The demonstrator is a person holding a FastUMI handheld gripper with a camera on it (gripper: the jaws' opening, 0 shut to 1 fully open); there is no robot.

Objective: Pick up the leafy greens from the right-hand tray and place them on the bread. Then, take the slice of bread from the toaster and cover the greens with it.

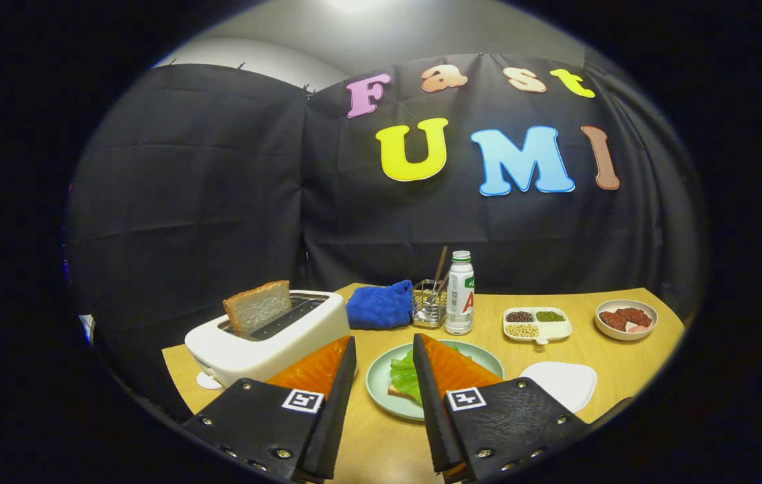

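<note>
A green plate (381,383) lies on the wooden table just ahead of my fingers, partly behind the right finger (451,373). On it rests a slice of bread (399,392) with leafy greens (406,375) on top. Left of the plate stands a white toaster (266,339) with a slice of bread (257,306) sticking up from its near slot. A white tray (559,383) lies right of the plate with nothing on it. My gripper (384,346) hovers above the table, open, nothing between its fingers.
Behind the plate stand a blue cloth (381,306), a wire utensil holder (429,302) and a white bottle (459,294). Further right are a divided dish of beans (537,324) and a bowl of reddish food (625,318). Black cloth walls close the back.
</note>
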